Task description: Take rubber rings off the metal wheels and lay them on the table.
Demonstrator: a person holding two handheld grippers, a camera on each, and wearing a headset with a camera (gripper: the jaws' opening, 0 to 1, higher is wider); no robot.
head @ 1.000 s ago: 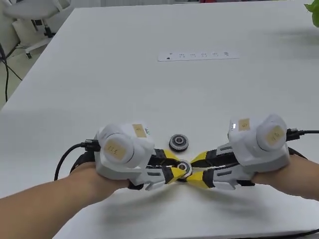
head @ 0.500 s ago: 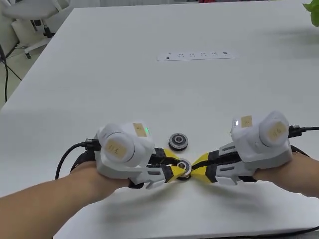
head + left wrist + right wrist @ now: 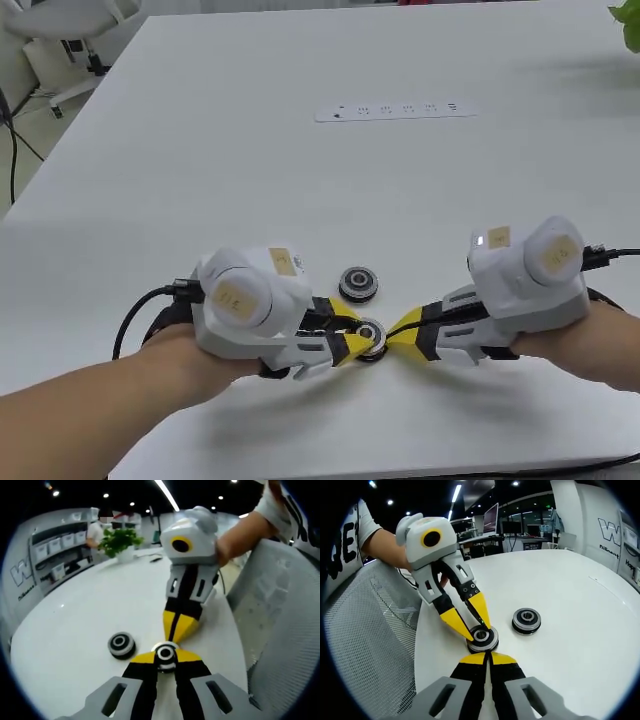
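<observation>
**Desk:** Two metal wheels on a white table (image 3: 300,190): where does each one sit?

**Photographer:** The clamped wheel (image 3: 482,638) is near the table's front edge, gripped from either side by the yellow-tipped jaws of the left gripper (image 3: 358,341). It hangs close to the tabletop, and whether it touches cannot be told. The free wheel (image 3: 358,284) lies flat just beyond it, apart from both tools, with a black rubber ring (image 3: 526,629) around its rim.

**Desk:** And the right gripper (image 3: 396,334)?

**Photographer:** Its jaws are pressed together, and their tips meet the clamped wheel's rim from the opposite side. Whether they pinch any rubber there cannot be told.

**Desk:** The wider scene?

**Photographer:** A person holds one tool in each hand, with the left forearm (image 3: 90,420) and right forearm (image 3: 605,355) low over the table. A black cable (image 3: 135,318) trails from the left tool's grey housing. A white power strip (image 3: 395,111) lies farther up the table, well apart from the work. Green leaves of a plant (image 3: 630,28) show at the far right corner, and a white chair (image 3: 60,40) stands off the far left corner.
</observation>
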